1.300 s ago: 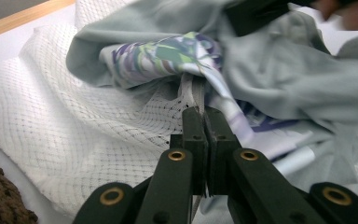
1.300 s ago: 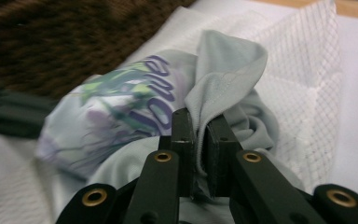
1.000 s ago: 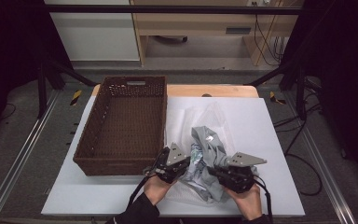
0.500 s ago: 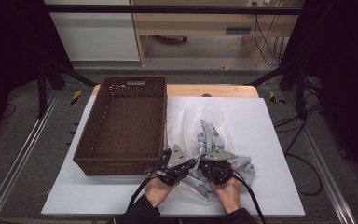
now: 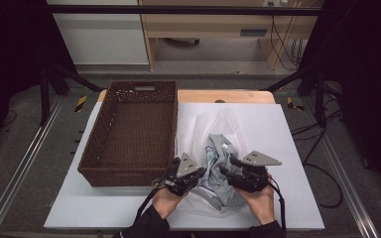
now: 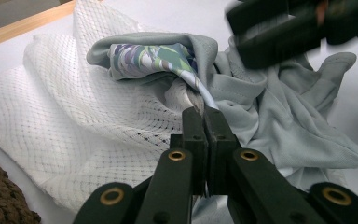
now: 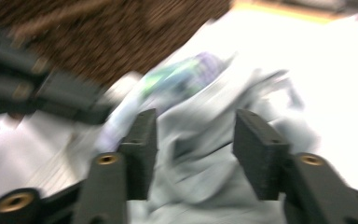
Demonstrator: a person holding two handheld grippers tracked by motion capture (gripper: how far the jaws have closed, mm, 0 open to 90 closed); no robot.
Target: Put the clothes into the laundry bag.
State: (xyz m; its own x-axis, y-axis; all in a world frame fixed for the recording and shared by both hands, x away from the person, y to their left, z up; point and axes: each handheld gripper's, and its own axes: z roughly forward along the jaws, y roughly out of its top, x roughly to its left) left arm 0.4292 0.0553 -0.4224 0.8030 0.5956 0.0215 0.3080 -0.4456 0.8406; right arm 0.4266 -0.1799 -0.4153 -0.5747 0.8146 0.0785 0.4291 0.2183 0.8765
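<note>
The grey garment (image 5: 222, 171) lies bunched on the white desk (image 5: 287, 148), just right of the brown basket (image 5: 129, 134), half inside a white mesh bag (image 6: 65, 121) whose netting spreads flat beside it; a patterned lining (image 6: 144, 58) shows in the fold of the cloth.

The trouble I would expect here is at the bag's mouth; the left gripper (image 6: 204, 112) has its fingers (image 6: 193, 126) pressed together on a thin pinch where mesh and cloth meet, and I cannot tell whether it holds the mesh alone or the garment with it; if both are caught, any push to feed the cloth in would drag the bag along instead of filling it. The right gripper (image 7: 193, 135) has just been opening, its fingers (image 7: 256, 149) now standing apart with grey cloth between them but not pressed; with that side let go, the bundle may slump out of the bag or spread over the desk; a fresh bite taken too shallow would lift only one layer.

In the high view both hands come in from the near edge, close together; the left hand (image 5: 166, 201) sits low by the basket's corner, its gripper pointing at the bundle; the right hand (image 5: 260, 201) is just right of the cloth, its gripper angled inward toward the other.
</note>
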